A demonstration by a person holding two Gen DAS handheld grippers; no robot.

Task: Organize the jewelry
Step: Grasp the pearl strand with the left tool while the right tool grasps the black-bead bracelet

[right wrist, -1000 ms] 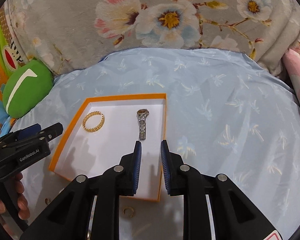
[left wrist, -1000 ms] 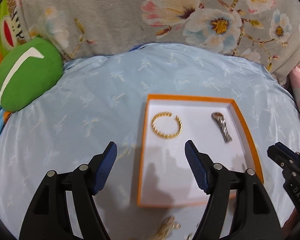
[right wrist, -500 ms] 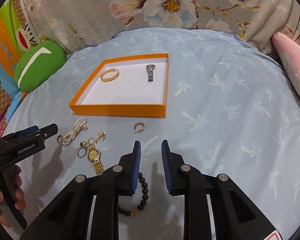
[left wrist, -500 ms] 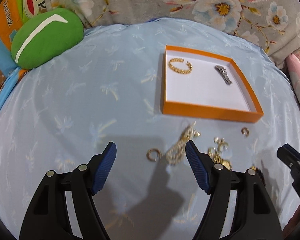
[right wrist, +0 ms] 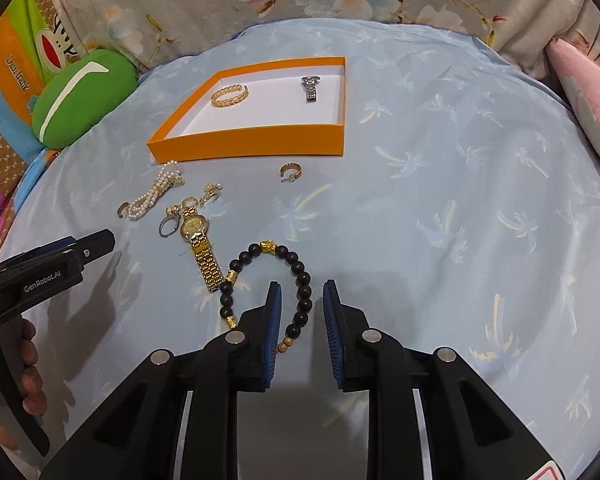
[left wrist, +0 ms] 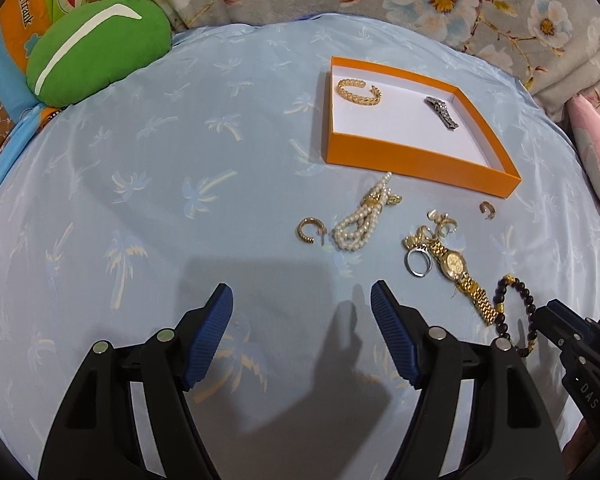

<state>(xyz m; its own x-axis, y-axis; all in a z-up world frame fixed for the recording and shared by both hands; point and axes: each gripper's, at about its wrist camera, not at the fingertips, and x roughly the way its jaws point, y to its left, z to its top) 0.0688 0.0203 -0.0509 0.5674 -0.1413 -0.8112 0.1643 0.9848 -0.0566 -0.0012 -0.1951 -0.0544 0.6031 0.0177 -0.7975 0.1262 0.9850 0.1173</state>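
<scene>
1. While both grippers hang tilted down over a pale blue cloth printed with palm trees, the left gripper stands with its jaws spread wide and nothing between its blue pads.
2. Ahead of the left gripper and slightly to its right lie a gold hoop earring and a bunch of pearls, just beside each other; neither touches the pads.
3. Farther to that gripper's right sit a silver ring and a gold watch, the ring right against the watch.
4. Beyond them, well ahead of both tools, rests an orange tray with a white floor — it holds a gold bangle and a small silver watch, well apart from each other.
5. The right gripper has its jaws narrowly parted, gripping nothing; a black bead bracelet with gold beads lies on the cloth with one side of its loop running between the fingertips (contact cannot be told from this view).
6. A second hoop earring lies alone ahead of the right gripper, near the tray's front wall.
7. A hand holds the left tool's handle — seen at the edge of the right wrist view.
8. A green cushion sits far to the left, at the cloth's edge.
</scene>
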